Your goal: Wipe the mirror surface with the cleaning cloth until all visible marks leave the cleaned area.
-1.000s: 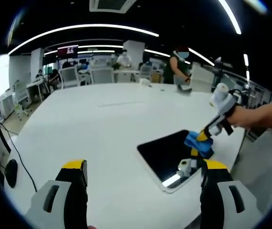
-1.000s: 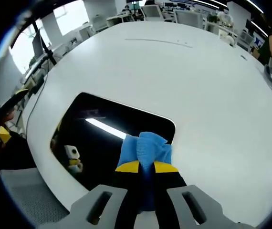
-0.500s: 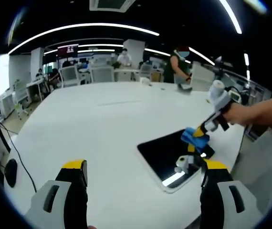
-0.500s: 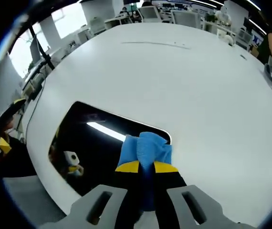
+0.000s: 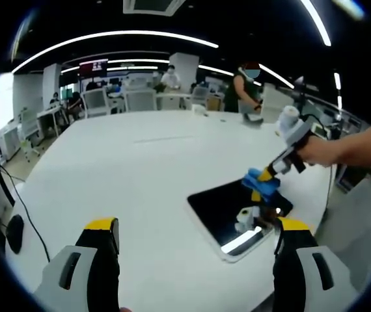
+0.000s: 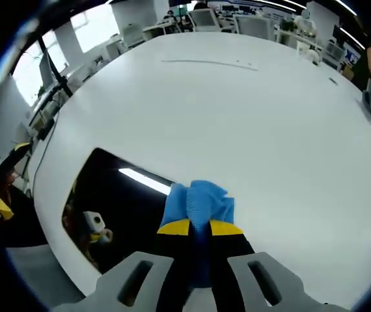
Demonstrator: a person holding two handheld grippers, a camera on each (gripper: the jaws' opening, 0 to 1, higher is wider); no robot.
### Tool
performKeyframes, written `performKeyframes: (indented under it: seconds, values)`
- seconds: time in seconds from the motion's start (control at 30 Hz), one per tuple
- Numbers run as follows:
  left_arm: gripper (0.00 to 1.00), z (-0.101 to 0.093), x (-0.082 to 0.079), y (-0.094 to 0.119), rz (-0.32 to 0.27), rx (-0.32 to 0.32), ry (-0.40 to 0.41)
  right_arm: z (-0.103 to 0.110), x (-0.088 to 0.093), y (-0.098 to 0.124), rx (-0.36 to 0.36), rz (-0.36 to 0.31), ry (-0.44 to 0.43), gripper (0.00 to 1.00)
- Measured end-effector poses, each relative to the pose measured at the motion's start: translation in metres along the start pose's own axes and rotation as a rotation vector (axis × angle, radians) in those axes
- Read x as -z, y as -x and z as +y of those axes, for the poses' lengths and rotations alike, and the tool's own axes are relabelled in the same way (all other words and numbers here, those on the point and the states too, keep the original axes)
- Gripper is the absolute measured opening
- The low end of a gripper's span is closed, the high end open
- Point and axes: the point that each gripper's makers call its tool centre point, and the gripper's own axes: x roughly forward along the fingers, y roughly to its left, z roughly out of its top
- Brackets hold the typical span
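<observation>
Blue microfibre cleaning cloth (image 6: 198,203), clamped in the right gripper (image 6: 197,227), wipes the dark rectangular mirror's (image 5: 228,211) far edge; left gripper (image 5: 195,234) hangs open, empty. Next likely sweeps remaining glass.

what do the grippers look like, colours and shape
Both are alike: the left gripper has two chunky light-grey jaws with black inner faces and yellow tips. The right gripper has the same grey, black and yellow, with a white box on its body; the arm behind it is bare.
</observation>
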Motion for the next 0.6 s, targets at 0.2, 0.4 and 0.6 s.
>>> performKeyframes:
  seconds: [0.2,0.4,0.6]
  values:
    - [1.00,-0.0002,-0.0007,0.0008,0.002,-0.002,-0.003,-0.0015,-0.0036,-0.0015,0.000,0.000,0.003,0.04]
    - [1.00,0.0021,-0.0032,0.0028,-0.002,-0.010,0.000,-0.0031,-0.0073,-0.0035,0.008,-0.004,0.014,0.04]
    - [1.00,0.0072,-0.0035,0.0037,-0.006,-0.019,0.004,-0.0032,-0.0074,-0.0033,0.009,-0.002,0.023,0.04]
